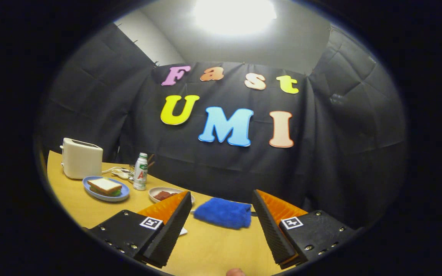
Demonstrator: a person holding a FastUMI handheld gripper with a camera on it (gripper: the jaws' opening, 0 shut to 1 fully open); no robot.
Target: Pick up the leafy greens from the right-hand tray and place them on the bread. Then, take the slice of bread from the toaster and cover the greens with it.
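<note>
Item: my gripper (pixel 221 226) gapes empty; left of it, by the toaster (pixel 81 158), sandwich (pixel 105 186) sits covered, greens (pixel 116 192) beneath.

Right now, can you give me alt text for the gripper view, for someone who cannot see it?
The open claw hovers empty over a yellow wooden table, a crumpled blue cloth just ahead between its fingers. Beyond the left finger, a sandwich with greens under its top slice sits on a blue oval plate before a cream toaster.
</note>
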